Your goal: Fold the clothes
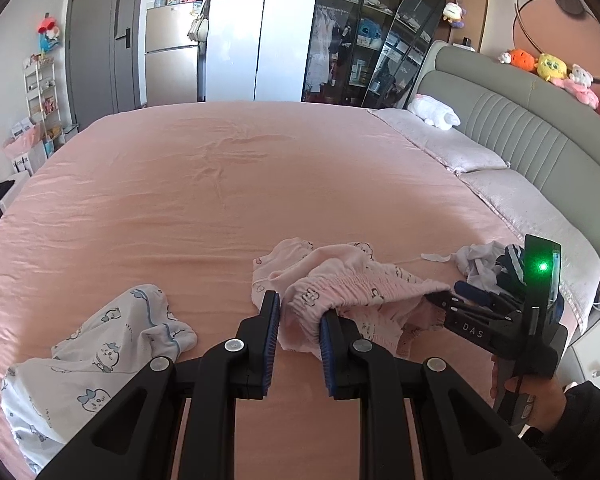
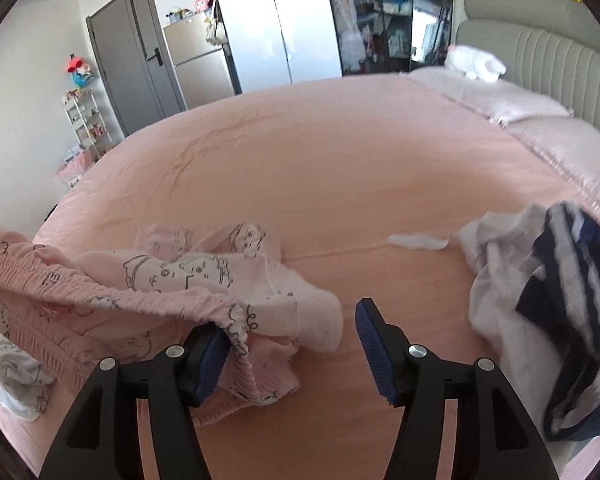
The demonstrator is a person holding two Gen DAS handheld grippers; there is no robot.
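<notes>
Pink pants (image 1: 340, 292) lifted just over the bed (image 1: 220, 184), waistband stretched. My left hand-held gripper (image 1: 298, 320) pinches one waistband end; my right hand-held gripper (image 2: 290, 334) stands open, fabric slack at one pad. Next, I judge: regrip right, spread flat.

Three garments on the bed (image 1: 220, 184); two pillows; two grippers

My right tongs (image 2: 290, 334) stand apart, the pink pyjama trousers' (image 2: 112, 292) elastic waistband draped over the left pad, the right pad bare. A white and navy garment (image 2: 540, 300) lies crumpled right on the bed (image 2: 340, 168).
</notes>
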